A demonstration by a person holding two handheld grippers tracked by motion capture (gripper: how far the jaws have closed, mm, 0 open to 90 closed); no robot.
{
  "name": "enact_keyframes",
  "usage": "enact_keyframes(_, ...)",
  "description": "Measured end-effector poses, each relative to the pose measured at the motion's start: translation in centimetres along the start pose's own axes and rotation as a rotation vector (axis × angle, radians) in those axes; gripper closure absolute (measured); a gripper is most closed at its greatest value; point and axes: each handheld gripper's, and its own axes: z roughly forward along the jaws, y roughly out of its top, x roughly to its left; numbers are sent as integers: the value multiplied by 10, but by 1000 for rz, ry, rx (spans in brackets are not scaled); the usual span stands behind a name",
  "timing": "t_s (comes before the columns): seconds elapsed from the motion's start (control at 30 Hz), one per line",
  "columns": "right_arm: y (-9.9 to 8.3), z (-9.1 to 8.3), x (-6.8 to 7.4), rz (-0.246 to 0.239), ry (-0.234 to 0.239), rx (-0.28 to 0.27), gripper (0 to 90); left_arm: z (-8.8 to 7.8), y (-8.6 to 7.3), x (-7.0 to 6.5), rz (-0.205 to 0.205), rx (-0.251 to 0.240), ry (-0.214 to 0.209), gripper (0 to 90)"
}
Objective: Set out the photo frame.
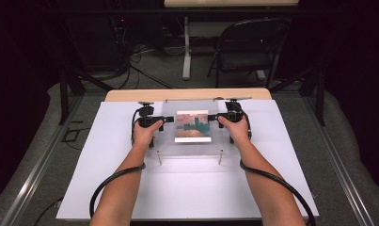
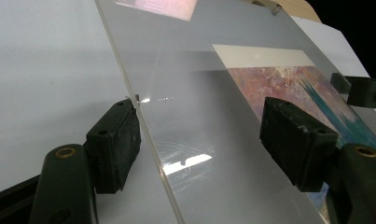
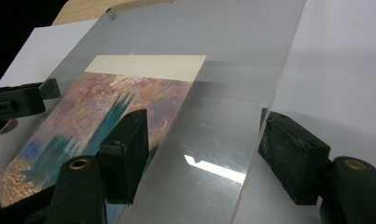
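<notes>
Straddling the clear sheet [image 1: 192,141] edges, my left gripper [image 1: 167,120] and right gripper [image 1: 211,117] gape unclenched — print [image 1: 193,126] between, forearms parallel.

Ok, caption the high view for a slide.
Both tools, left and right, open at opposite edges of a clear sheet over a painted print.

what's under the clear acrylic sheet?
A painted print with a pale top margin lies under the acrylic sheet, on the white board. Metal standoff pins show at the near corners. The print's underside is covered.
</notes>
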Motion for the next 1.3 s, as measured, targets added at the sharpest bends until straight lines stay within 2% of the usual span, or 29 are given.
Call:
enact_keyframes(0.07,0,0,0,-1,-2,-2,331,0,0,1,-16,8,-7,306)
enact_keyframes(0.23,-1,-1,0,-9,-2,-12,336,-1,2,-1,-19,21,0,312)
enact_keyframes(0.33,-1,-2,-1,6,4,-14,356,-3,3,0,-23,22,0,330)
enact_keyframes(0.53,-3,-5,-3,13,21,-23,378,-4,1,1,-19,3,-16,348)
enact_keyframes(0.7,-3,-8,-1,-3,20,-44,382,-8,3,0,-11,-13,-23,364)
enact_keyframes(0.8,-2,-14,3,-24,16,-58,393,-14,5,-3,-1,-28,-26,378)
enact_keyframes(0.93,-2,-22,11,-41,14,-103,407,-24,7,-9,36,-44,-28,392)
enact_keyframes(1.1,-2,-38,23,-108,9,-150,415,-43,8,-17,50,-90,-48,451)
enact_keyframes(1.2,-3,-51,31,-151,8,-178,432,-57,6,-23,80,-115,-62,478)
enact_keyframes(1.3,-4,-65,40,-189,10,-196,461,-71,4,-30,89,-141,-75,518)
